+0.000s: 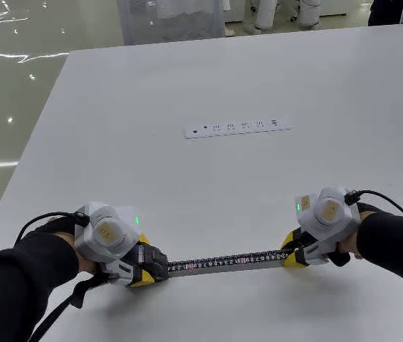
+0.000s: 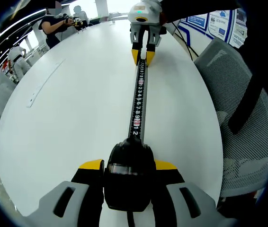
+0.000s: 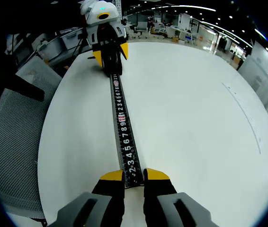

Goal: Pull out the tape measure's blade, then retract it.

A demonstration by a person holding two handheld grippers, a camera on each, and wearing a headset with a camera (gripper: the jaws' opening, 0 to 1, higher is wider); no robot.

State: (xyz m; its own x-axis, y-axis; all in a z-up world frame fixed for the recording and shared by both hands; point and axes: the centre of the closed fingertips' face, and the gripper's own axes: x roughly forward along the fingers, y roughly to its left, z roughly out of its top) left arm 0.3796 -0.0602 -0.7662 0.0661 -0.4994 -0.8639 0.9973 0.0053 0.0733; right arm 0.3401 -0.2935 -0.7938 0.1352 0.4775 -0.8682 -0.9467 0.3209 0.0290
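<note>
**Tabletop (image 1: 208, 71), 1.** White and plain, running from the lower edge of the head view to its top.

**Tape measure (image 2: 128, 177), 1.** Black case at lower centre of the left gripper view and lower left of the head view, down on the tabletop.

**Blade (image 1: 226, 262), 1.** Drawn out and lying flat on the tabletop, a dark strip with white numerals and some red marks. In the head view it runs along the lower part of the frame from the case, rising slightly to the right. In each gripper view it runs straight up the middle.

**Claws, 2.**
- Left claw (image 1: 148, 262): yellow-tipped, closed around the case, one jaw on each side of it.
- Right claw (image 3: 134, 176): yellow-tipped, drawn in narrow on the blade's free end, which sits between its two jaws. It is at lower right of the head view, well apart from the left claw.

**Power strip (image 1: 237, 127), 1.** White, long and thin, at the centre of the head view, well above the blade and apart from both claws.

**Mesh chair (image 2: 240, 94), 1.** Grey, beside the tabletop's edge, at the right of the left gripper view.
</note>
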